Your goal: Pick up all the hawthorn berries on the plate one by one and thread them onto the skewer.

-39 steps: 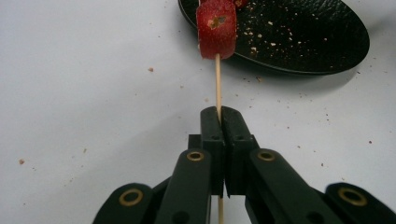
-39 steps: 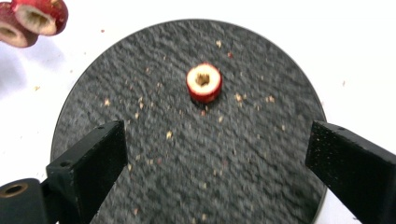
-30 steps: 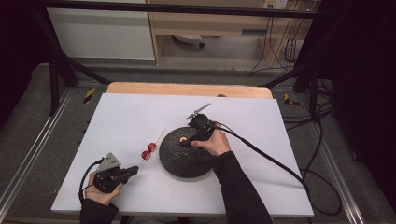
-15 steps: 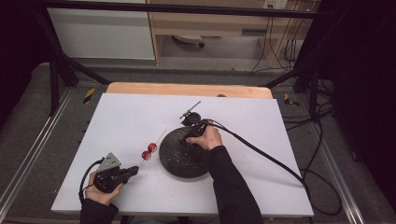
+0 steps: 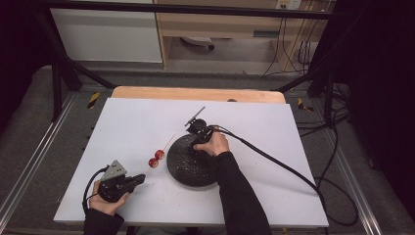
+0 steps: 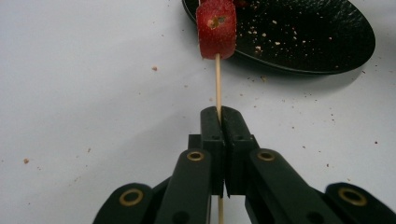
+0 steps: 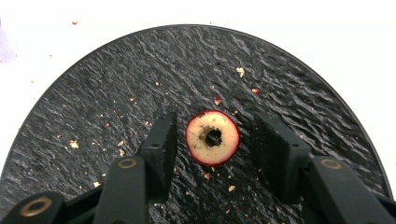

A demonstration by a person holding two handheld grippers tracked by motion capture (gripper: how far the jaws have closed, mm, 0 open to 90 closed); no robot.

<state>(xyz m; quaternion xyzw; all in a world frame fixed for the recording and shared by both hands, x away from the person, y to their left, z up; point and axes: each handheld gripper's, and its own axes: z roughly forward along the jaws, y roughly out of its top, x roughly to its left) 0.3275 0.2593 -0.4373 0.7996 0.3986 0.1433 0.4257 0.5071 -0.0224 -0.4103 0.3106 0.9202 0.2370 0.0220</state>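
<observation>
Over the black plate (image 7: 93,93), the right tool (image 7: 212,140) stood wide around a cored slice (image 7: 213,138); the left tool (image 6: 220,126) pinched a skewer (image 6: 217,84), its far end cut off.

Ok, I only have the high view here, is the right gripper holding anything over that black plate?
Observer: No. The right gripper is open, jaws either side of a cored fruit slice lying on the plate.
Operator: And the left one?
Observer: The left gripper is shut on the skewer.
Operator: Is the plate clean?
Observer: No, crumbs are scattered across it.
</observation>
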